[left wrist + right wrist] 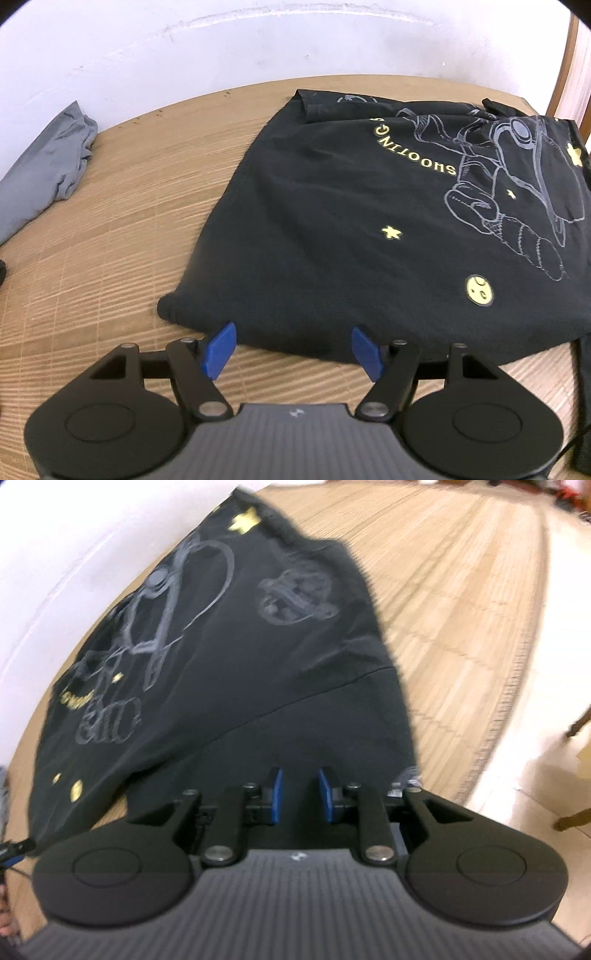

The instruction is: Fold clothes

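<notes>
In the left wrist view, a crumpled grey garment (48,162) lies at the far left of the wooden table (129,206), against the white wall (184,48). To its right, well apart, a black T-shirt (332,221) printed with an astronaut and yellow stars spreads across the centre and right of the frame. At bottom centre the left gripper (293,349) stands wide, its blue pads (218,350) on either side of the shirt's near edge and nothing clamped.

In the right wrist view, blurred, the same black T-shirt (229,657) fills the left and centre, bare table (461,590) to the right. At lower centre the right gripper (300,795) is narrow, with dark cloth lying between its pads (277,794); whether they pinch it cannot be told.
</notes>
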